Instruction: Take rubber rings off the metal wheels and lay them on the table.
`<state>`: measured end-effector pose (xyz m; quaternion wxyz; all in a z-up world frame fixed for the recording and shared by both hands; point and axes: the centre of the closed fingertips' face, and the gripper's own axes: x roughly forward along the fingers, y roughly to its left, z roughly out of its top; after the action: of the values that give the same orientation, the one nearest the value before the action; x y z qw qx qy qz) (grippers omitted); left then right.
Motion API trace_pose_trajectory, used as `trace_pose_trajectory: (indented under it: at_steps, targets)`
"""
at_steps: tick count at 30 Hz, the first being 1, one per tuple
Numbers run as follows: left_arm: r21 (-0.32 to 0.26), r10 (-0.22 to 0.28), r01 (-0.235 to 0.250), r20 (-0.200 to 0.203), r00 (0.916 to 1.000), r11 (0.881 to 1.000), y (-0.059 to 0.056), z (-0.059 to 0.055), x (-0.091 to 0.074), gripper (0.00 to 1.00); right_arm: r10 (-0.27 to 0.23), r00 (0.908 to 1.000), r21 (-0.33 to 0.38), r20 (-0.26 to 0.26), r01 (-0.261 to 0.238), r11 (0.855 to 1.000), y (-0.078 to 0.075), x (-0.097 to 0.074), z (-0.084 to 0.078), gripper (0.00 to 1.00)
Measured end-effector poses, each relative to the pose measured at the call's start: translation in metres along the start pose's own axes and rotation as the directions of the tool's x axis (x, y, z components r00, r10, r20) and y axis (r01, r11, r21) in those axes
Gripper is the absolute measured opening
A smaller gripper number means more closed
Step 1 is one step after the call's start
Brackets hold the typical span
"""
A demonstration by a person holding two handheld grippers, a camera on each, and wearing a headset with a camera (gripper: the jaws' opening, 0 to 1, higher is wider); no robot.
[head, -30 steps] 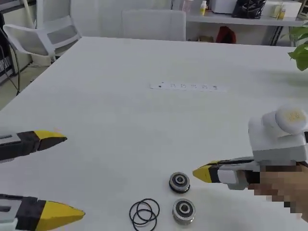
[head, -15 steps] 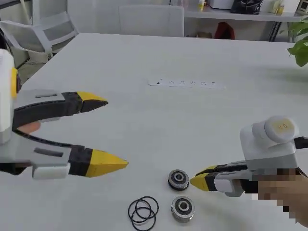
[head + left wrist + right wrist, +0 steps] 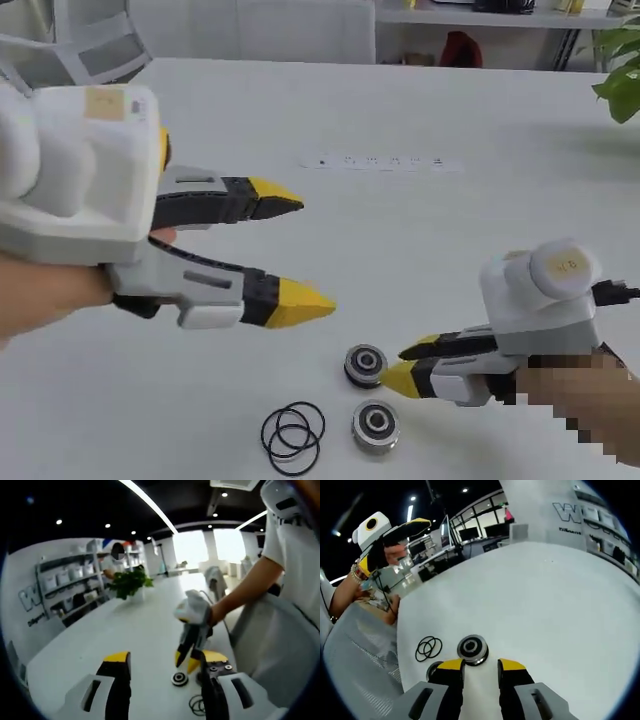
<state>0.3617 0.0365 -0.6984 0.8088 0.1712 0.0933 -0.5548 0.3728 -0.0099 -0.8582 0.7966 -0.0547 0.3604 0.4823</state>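
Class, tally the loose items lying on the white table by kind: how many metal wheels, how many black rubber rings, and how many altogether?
Metal wheels: 2
Black rubber rings, lying overlapped: 3
Total: 5

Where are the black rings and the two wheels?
black rings (image 3: 293,438): head view, middle of the pile.
far wheel (image 3: 365,364): head view, its hub.
near wheel (image 3: 376,426): head view, its hub.
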Motion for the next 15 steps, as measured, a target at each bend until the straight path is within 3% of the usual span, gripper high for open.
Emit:
trace_pose_trajectory:
  at_steps: [3,6,8,15]
  targets:
    - [-0.010,-0.012,0.012,0.007,0.9999,1.000,0.004,-0.006,0.014,0.53,0.006,1.0000,-0.005,0.001,-0.006,1.000,0.001,0.000,0.000,0.23]
    - [-0.074,-0.009,0.010,0.015,0.9998,0.997,0.009,-0.017,0.029,0.50,0.013,0.9999,-0.017,-0.008,-0.013,1.000,0.003,0.001,-0.001,0.24]
    - [-0.087,-0.013,0.014,0.019,0.9997,0.996,0.010,-0.022,0.035,0.49,0.016,0.9997,-0.027,-0.018,-0.017,0.999,0.005,0.002,-0.003,0.24]
    - [-0.098,-0.073,0.069,-0.039,0.9966,0.993,-0.003,-0.050,0.057,0.45,0.018,0.9995,-0.041,-0.027,-0.019,0.999,0.005,0.003,-0.005,0.23]
